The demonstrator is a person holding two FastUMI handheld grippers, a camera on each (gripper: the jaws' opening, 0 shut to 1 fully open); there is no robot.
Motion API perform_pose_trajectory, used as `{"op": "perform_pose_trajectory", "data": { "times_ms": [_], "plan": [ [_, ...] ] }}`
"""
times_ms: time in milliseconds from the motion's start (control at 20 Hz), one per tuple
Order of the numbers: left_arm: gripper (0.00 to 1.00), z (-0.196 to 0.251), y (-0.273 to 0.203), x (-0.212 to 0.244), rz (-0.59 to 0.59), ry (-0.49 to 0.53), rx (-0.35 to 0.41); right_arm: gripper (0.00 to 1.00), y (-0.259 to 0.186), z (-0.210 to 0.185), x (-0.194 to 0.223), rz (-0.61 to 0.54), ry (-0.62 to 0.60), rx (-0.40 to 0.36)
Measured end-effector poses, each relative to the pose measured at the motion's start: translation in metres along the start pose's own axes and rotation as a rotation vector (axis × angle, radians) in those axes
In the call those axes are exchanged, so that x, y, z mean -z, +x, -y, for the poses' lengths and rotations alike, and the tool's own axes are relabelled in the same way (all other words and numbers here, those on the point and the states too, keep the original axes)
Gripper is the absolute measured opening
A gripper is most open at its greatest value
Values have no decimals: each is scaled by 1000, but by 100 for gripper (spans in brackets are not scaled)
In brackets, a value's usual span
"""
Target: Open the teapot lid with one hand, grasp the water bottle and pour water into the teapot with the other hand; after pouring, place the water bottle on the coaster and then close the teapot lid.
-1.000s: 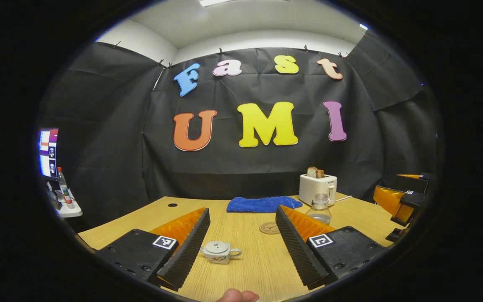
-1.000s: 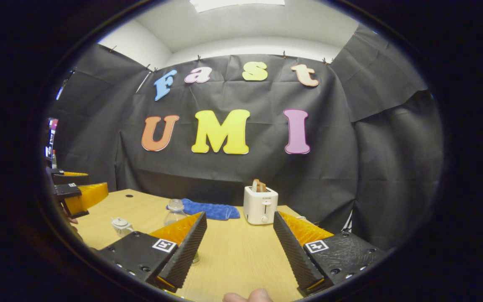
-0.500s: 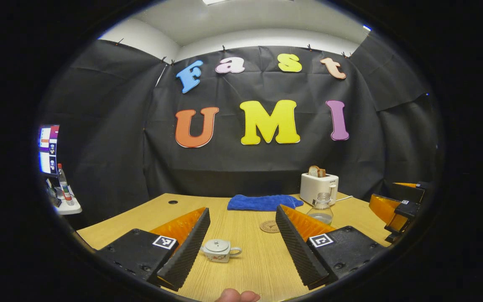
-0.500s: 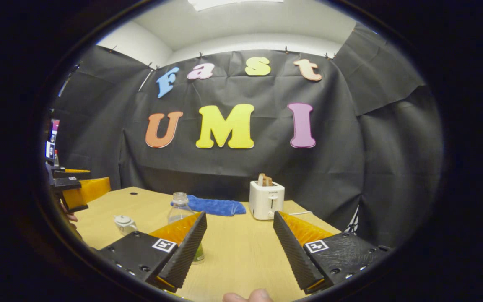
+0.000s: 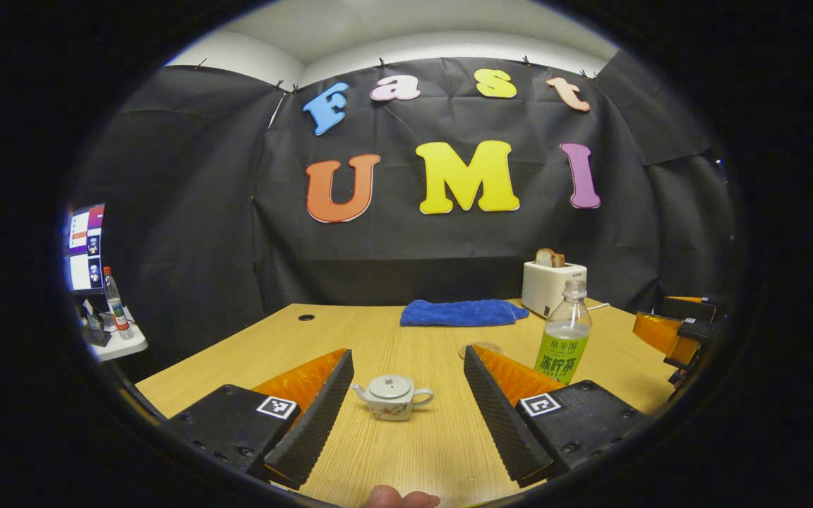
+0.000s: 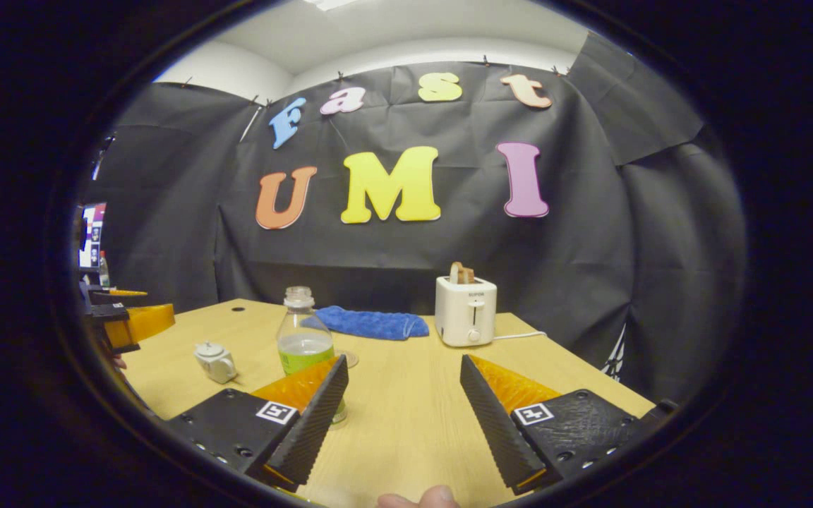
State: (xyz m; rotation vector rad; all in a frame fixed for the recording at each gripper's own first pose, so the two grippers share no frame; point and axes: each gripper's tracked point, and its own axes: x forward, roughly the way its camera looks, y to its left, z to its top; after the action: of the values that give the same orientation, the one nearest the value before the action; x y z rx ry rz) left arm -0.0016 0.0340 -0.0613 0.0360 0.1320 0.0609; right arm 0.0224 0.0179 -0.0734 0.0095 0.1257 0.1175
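Note:
A small white teapot (image 5: 392,396) with its lid on stands on the wooden table (image 5: 350,331), ahead of my open left gripper (image 5: 407,356) and between the lines of its fingers. A clear water bottle (image 5: 564,343) with a green label and no cap stands upright to the right, behind the right finger. The round coaster (image 5: 480,348) lies just beyond, partly hidden. In the right gripper view, the bottle (image 6: 302,339) is just past the left finger of my open right gripper (image 6: 403,361), the teapot (image 6: 214,361) farther left. Neither gripper touches anything.
A white toaster (image 6: 466,309) with bread and a blue cloth (image 6: 371,322) sit at the table's back. My right gripper (image 5: 682,331) shows at the far right of the left gripper view, the left gripper (image 6: 124,321) at the right gripper view's left edge. A monitor (image 5: 85,247) stands off-table.
Both grippers have risen and tipped down a little, so more of the table and bottle shows. Teapot and bottle have not moved. Both grippers stay open.

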Motion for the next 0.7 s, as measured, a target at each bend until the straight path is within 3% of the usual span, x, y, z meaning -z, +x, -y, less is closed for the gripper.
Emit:
{"op": "perform_pose_trajectory", "data": {
  "times_ms": [300,450,700],
  "plan": [
    [98,-1,28,15,-37,-47,26,97,2,6,14,-23,-10,7],
    [90,-1,50,29,-114,-60,47,96,4,10,18,-32,-19,9],
    [74,-16,81,49,-201,-57,10,95,12,23,24,-56,-16,31]
  ]
}}
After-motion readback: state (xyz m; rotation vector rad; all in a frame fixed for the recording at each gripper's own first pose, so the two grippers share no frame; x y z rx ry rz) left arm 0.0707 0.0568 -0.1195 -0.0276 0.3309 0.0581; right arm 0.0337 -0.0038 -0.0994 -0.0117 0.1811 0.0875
